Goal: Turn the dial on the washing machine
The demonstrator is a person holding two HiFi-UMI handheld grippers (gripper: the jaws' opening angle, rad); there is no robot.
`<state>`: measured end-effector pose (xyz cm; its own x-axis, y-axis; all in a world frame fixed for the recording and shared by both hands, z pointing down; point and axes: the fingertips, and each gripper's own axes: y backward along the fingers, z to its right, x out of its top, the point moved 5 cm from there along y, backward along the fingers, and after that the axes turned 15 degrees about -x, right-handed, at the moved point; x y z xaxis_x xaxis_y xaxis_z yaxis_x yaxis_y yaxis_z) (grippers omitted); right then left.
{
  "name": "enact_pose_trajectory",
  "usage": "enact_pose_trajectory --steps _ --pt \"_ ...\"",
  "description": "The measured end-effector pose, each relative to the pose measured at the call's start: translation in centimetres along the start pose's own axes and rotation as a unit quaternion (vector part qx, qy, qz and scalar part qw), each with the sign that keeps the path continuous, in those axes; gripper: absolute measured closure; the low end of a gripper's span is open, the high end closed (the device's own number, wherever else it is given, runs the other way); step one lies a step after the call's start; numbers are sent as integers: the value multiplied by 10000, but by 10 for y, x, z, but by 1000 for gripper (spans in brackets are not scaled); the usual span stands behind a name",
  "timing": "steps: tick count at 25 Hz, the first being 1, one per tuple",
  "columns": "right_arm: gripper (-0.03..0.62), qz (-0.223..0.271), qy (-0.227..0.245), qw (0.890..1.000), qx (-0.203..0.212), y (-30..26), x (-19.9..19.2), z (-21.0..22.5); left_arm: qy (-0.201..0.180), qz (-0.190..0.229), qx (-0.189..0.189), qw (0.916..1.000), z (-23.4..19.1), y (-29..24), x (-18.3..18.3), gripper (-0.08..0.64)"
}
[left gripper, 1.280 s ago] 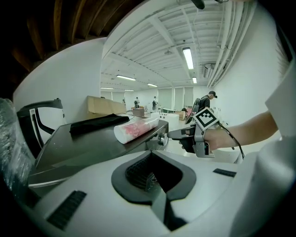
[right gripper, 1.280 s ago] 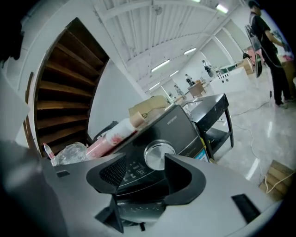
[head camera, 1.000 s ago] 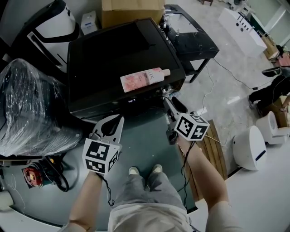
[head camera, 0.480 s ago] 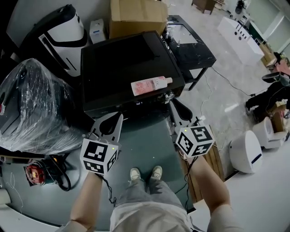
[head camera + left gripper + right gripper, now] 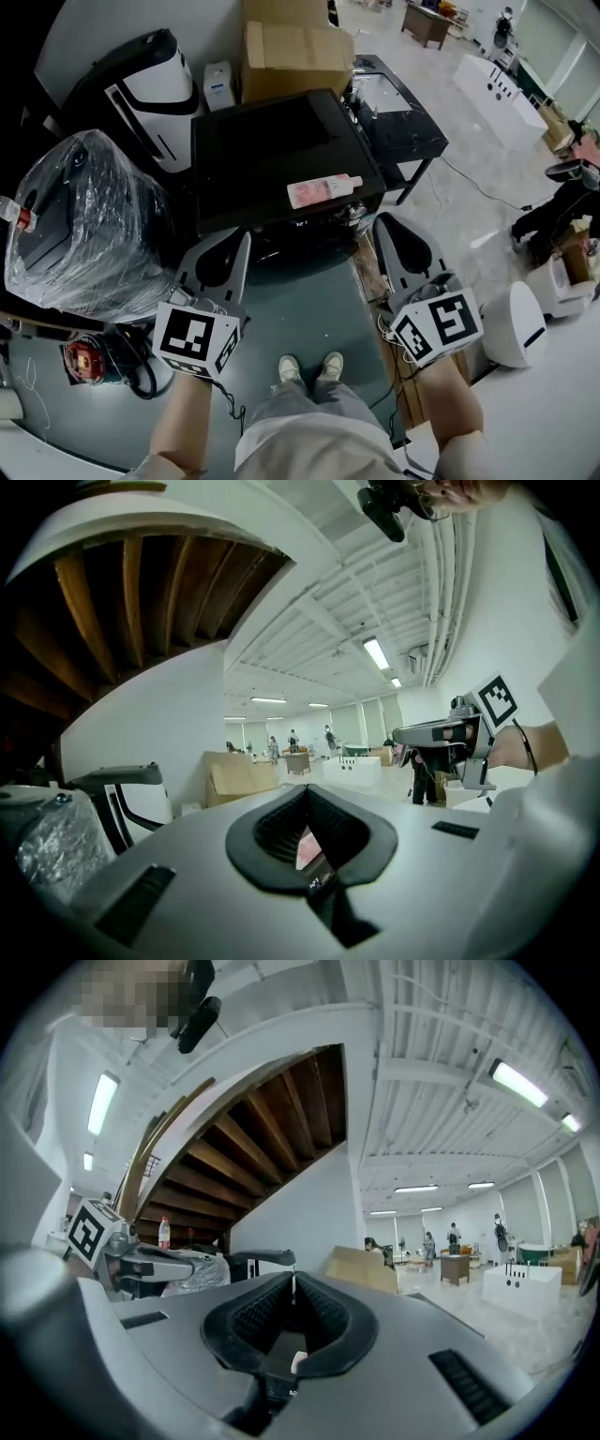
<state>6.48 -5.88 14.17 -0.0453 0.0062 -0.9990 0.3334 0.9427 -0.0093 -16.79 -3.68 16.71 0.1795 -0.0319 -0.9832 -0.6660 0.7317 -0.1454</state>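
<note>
Head view only: black top-loading washing machine [image 5: 281, 159] with a pink plastic bottle [image 5: 323, 190] lying on its lid, brown cardboard box [image 5: 295, 56] behind it

Gripper views only: wooden stair underside [image 5: 272, 1138], strip-lit ceiling and distant people in a large white hall

Left gripper [image 5: 242, 236]: jaws seen closed tip to tip, nothing held; held off the machine's front left edge, not touching it. A sliver of pink is seen through the loop of its pads [image 5: 272, 832]

Small knob at the front right corner, taken to be the dial [image 5: 353, 212], lies between the two grippers, nearer the right gripper [image 5: 386, 225]

Right gripper: jaws have just been closing, now together and empty, just beside the dial, contact not discernible

Dark grey-green floor mat [image 5: 300, 319] underfoot; clear-plastic-wrapped bundle [image 5: 89, 220] at left; black glossy side table [image 5: 398, 117] at right
</note>
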Motion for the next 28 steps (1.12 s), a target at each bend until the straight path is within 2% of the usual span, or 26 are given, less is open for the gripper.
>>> enact_pose_trajectory --steps 3,10,15,23,28 --pt "555 182 295 9994 55 22 23 -9 -208 63 16 9998 6 10 15 540" --pt "555 362 261 9988 213 57 54 -24 -620 141 81 9979 23 33 46 540" --pt "558 584 407 9970 299 77 70 -35 -826 293 72 9961 45 44 67 540" --pt "563 743 252 9950 613 107 93 -47 -495 462 -28 9977 67 60 75 540" --pt "564 603 29 9958 687 107 79 -51 -298 422 -16 9987 72 64 65 540"
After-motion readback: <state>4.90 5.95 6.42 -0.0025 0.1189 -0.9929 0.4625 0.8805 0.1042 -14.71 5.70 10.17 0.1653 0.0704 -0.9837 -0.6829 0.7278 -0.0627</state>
